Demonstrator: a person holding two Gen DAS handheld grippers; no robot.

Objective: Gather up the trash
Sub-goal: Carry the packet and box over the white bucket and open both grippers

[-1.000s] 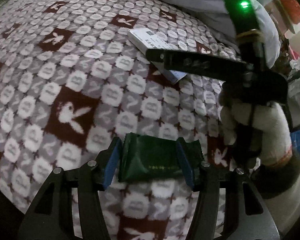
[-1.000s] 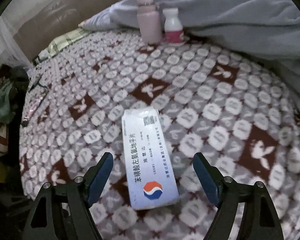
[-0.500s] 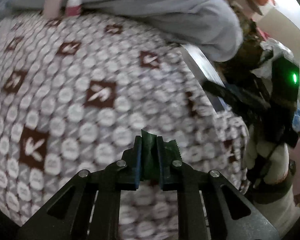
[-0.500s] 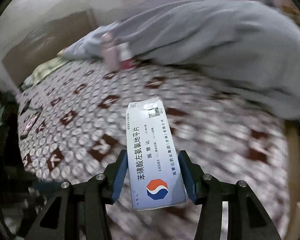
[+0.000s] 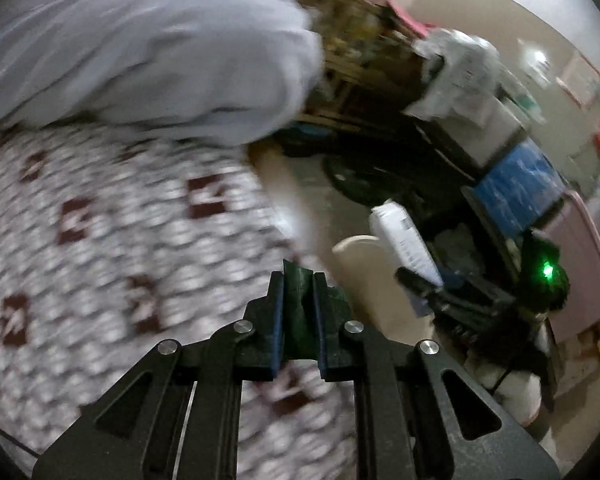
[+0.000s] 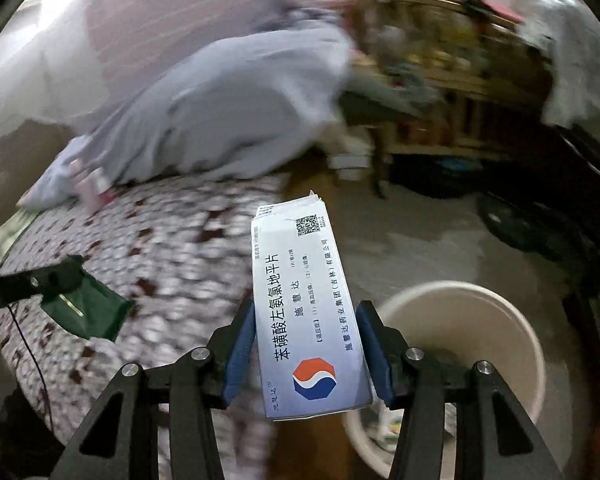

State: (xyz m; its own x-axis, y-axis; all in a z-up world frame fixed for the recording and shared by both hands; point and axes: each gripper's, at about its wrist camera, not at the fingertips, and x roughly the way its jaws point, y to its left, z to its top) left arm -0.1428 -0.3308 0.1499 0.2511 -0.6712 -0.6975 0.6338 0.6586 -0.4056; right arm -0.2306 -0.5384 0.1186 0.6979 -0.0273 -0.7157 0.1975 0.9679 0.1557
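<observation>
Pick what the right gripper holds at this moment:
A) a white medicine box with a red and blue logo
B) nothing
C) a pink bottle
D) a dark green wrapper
A: the right gripper has its blue pads pressed on both sides of the white medicine box.

Patterned blanket (image 5: 100, 240) motion-blurred

Dim indoor light; motion blur smears the patterned blanket (image 5: 100, 240) and grey duvet (image 6: 220, 120), while the gripper-held medicine box (image 6: 308, 312) stays sharp. Fisheye edges curve into black vignette.
</observation>
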